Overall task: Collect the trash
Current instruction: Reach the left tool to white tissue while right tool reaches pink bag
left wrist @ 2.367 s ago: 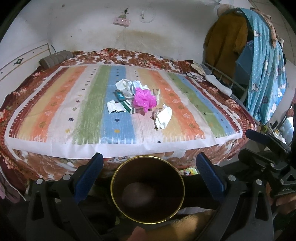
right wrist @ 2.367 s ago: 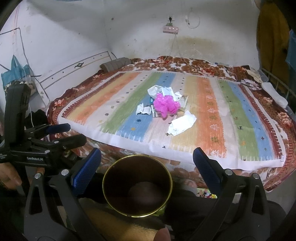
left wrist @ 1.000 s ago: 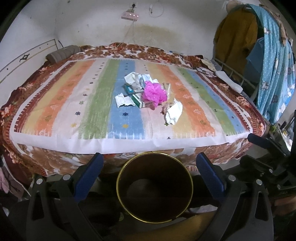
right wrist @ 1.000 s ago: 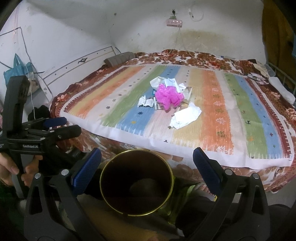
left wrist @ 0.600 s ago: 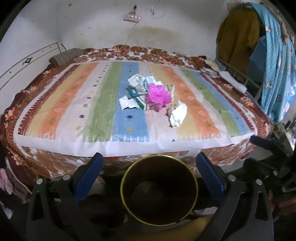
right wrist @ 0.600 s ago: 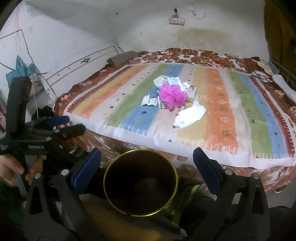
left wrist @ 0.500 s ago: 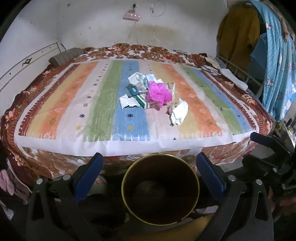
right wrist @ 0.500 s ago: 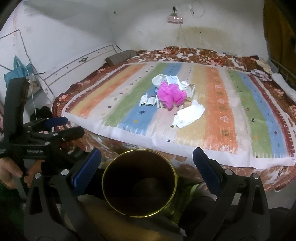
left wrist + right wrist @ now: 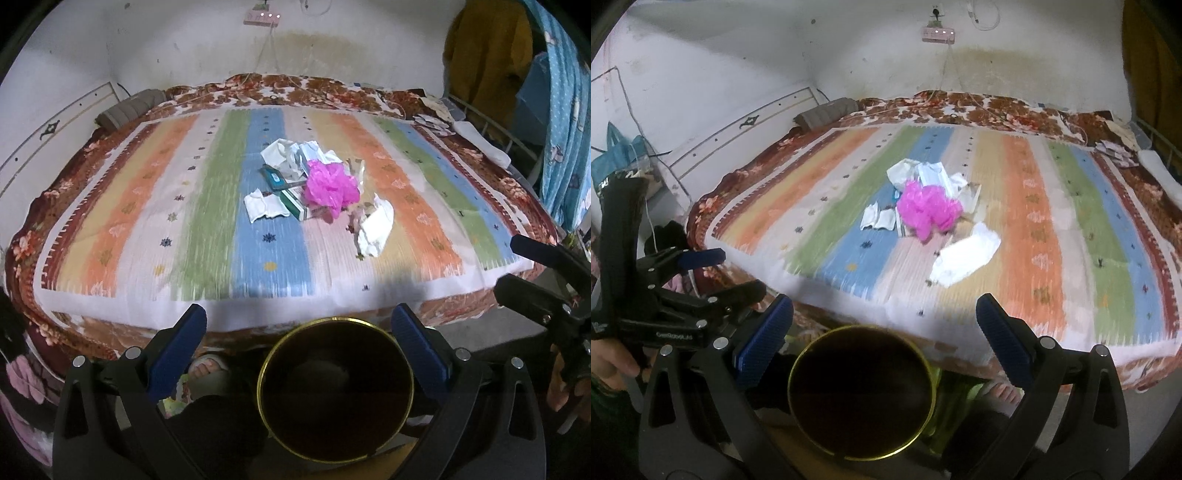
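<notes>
A heap of trash lies mid-bed: a crumpled pink plastic bag [image 9: 330, 186] [image 9: 929, 210], white tissues [image 9: 375, 230] [image 9: 964, 254], a green carton [image 9: 295, 205] and crumpled paper [image 9: 291, 157]. A dark bin with a gold rim [image 9: 336, 387] [image 9: 862, 391] stands on the floor at the bed's near edge. My left gripper [image 9: 299, 343] is open and empty above the bin. My right gripper [image 9: 884, 332] is open and empty, also above the bin. Each gripper shows in the other's view, the right one [image 9: 546, 280] and the left one [image 9: 701, 273].
The trash lies on a striped cloth [image 9: 214, 206] over a floral blanket [image 9: 332, 86]. A grey roll [image 9: 129, 109] lies at the bed's far left. Clothes and a blue curtain [image 9: 565, 110] hang at right. A blue bag [image 9: 617, 158] hangs at left.
Both grippers have moved a little closer to the bed, so the trash heap looks nearer. The bin has shifted slightly in each view. Both stay open.
</notes>
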Action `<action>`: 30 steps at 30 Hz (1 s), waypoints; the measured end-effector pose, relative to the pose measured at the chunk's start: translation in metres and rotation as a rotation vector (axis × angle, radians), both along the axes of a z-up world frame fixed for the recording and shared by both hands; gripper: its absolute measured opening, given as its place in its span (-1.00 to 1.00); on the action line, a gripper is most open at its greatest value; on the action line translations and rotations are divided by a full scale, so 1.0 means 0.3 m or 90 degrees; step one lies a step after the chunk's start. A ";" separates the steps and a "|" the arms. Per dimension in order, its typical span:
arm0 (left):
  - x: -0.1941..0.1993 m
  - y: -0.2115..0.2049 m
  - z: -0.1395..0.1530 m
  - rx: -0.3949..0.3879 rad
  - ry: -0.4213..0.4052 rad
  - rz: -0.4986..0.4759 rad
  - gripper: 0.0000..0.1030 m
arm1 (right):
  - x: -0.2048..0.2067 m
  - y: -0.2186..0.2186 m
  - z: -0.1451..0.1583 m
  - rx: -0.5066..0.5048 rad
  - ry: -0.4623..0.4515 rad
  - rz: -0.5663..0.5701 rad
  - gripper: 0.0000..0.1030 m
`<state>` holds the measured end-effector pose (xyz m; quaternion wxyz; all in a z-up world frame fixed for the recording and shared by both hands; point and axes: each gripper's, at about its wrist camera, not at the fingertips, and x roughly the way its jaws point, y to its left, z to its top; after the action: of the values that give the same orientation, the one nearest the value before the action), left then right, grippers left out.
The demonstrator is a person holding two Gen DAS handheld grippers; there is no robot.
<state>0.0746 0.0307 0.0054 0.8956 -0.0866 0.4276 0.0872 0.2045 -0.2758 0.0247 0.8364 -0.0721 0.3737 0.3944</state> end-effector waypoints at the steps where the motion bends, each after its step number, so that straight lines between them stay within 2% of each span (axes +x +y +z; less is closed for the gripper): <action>1: 0.017 0.009 0.002 -0.002 0.003 0.002 0.89 | 0.014 0.012 0.003 -0.005 -0.001 0.001 0.83; 15: 0.257 0.219 -0.013 -0.041 0.054 0.069 0.89 | 0.233 0.150 -0.003 -0.051 0.022 0.007 0.83; 21: 0.371 0.289 -0.079 -0.044 0.079 0.076 0.89 | 0.325 0.211 -0.041 -0.071 0.041 0.014 0.83; 30: 0.512 0.363 -0.168 -0.058 0.093 0.086 0.89 | 0.417 0.307 -0.096 -0.097 0.026 0.029 0.82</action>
<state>0.2282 0.1396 -0.0451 0.8492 -0.1490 0.4886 0.1340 0.3297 -0.1838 -0.0042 0.8114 -0.1358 0.4179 0.3854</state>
